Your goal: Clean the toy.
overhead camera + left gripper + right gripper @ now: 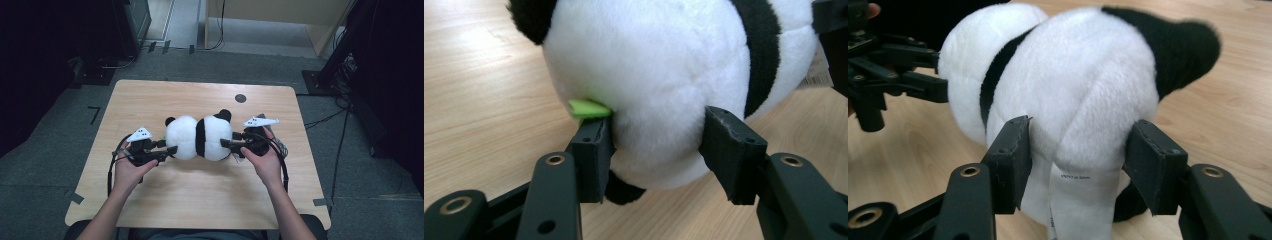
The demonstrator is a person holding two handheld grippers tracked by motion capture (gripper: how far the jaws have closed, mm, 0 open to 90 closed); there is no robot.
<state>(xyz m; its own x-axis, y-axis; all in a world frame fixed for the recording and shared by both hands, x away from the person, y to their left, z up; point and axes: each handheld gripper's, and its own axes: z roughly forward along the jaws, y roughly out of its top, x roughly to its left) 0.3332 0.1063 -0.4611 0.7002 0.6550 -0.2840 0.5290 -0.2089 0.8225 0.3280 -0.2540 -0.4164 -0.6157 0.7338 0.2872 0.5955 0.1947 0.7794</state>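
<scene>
Plush panda [200, 137]: lies mid-table [200, 195], long axis running left to right across it, black ears toward the far edge. Green tab [588, 108] at its left end. Left claw [172, 149]: meets the toy's left end, jaws part spread, pads pressing the white fur. Right claw [226, 143]: meets the right end, jaws spread around plush and white label [1075, 200], pads touching fur.

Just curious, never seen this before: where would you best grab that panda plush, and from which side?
Grip the panda plush at its two rounded ends, one gripper from each side along the table. It lies lengthwise, and the soft bulges fit between the fingers better than the wide middle.
</scene>
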